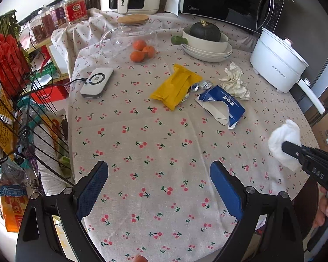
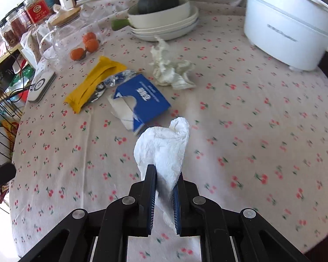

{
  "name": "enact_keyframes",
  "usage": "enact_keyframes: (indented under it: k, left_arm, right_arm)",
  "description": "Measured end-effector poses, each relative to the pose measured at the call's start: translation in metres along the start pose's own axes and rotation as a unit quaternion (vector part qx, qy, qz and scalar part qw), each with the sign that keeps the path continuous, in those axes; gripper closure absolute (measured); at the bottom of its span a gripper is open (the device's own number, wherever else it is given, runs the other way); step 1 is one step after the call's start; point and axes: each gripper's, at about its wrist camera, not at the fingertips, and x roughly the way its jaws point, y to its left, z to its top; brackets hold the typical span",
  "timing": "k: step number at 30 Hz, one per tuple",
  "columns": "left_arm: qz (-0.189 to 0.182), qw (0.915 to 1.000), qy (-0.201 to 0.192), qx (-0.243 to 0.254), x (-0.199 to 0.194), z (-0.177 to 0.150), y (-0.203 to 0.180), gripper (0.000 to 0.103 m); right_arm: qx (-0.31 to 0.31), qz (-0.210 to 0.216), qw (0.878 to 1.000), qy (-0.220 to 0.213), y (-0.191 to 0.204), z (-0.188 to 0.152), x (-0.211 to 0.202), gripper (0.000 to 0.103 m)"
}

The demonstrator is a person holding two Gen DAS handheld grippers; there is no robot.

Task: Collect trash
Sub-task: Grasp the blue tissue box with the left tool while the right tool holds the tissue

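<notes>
My right gripper (image 2: 165, 174) is shut on a crumpled white tissue (image 2: 164, 146) and holds it above the cherry-print tablecloth (image 2: 76, 152); the tissue (image 1: 285, 144) also shows in the left wrist view at the right. My left gripper (image 1: 159, 170) is open and empty over the near part of the table. Trash lies mid-table: a yellow wrapper (image 1: 175, 86) (image 2: 94, 80) with foil at its end, a torn blue carton (image 1: 222, 106) (image 2: 140, 100), and a crumpled off-white paper (image 1: 235, 83) (image 2: 170, 69).
At the back stand a glass pitcher (image 1: 129, 36) by three oranges (image 1: 141, 50), stacked white dishes with a dark squash (image 1: 205, 41), a white electric pot (image 1: 277, 59), a microwave and an air fryer. A white charger pad (image 1: 97, 81) lies left. A wire rack (image 1: 13, 100) stands beyond the left edge.
</notes>
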Motion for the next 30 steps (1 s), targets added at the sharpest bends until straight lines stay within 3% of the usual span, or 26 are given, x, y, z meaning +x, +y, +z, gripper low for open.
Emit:
enact_keyframes:
  k: [7, 10, 12, 16, 21, 27, 30]
  left_arm:
    - [-0.043, 0.9982, 0.007, 0.042, 0.019, 0.011, -0.055, 0.007]
    - [-0.029, 0.9968, 0.005, 0.074, 0.035, 0.024, -0.08, 0.008]
    - [-0.033, 0.9976, 0.016, 0.059, 0.05, 0.037, -0.09, 0.008]
    - [-0.043, 0.9978, 0.046, -0.018, 0.085, 0.065, -0.106, 0.013]
    - [-0.015, 0.9951, 0.043, -0.088, 0.119, 0.087, -0.133, 0.014]
    - [0.039, 0.9942, 0.027, -0.096, 0.15, 0.095, -0.152, 0.016]
    - [0.048, 0.9945, 0.039, -0.085, 0.161, 0.094, -0.151, 0.031]
  right_arm:
    - [0.039, -0.008, 0.999, -0.022, -0.06, -0.042, -0.053, 0.092]
    - [0.077, -0.001, 0.997, -0.006, -0.088, -0.051, -0.058, 0.092]
    - [0.084, 0.005, 0.996, -0.017, -0.1, -0.051, -0.067, 0.092]
    - [0.095, 0.01, 0.995, -0.029, -0.118, -0.051, -0.079, 0.092]
    - [0.108, 0.007, 0.994, -0.029, -0.137, -0.056, -0.082, 0.092]
    - [0.119, 0.006, 0.993, -0.023, -0.15, -0.059, -0.079, 0.092]
    - [0.12, 0.007, 0.992, -0.024, -0.151, -0.059, -0.08, 0.092]
